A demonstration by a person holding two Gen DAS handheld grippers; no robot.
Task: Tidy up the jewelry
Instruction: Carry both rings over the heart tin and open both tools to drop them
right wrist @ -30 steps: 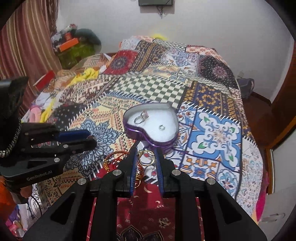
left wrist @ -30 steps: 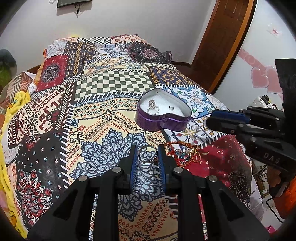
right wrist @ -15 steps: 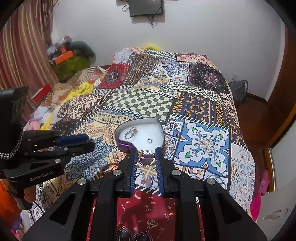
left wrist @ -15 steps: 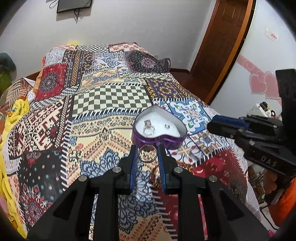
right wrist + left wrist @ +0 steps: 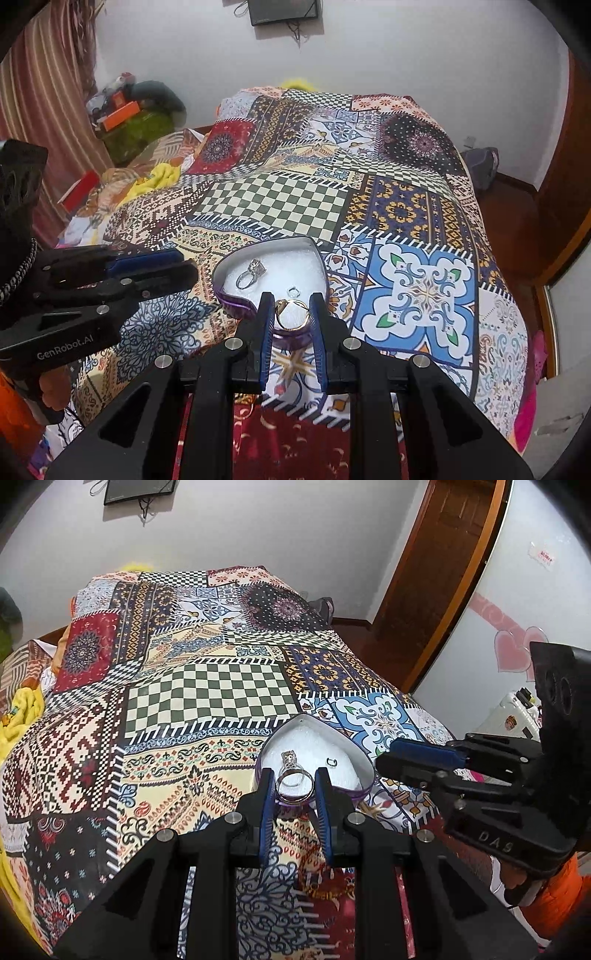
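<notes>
Each pinching a ring, the left gripper (image 5: 294,784) and right gripper (image 5: 291,308) hang mid-frame over the heart tin (image 5: 314,246), presumably for dropping.

- The left gripper (image 5: 294,788) points toward 12 o'clock, its fingers closed on a silver ring (image 5: 294,783).
- The right gripper (image 5: 291,309) points toward 12 o'clock too, pinching a gold ring (image 5: 291,314).
</notes>
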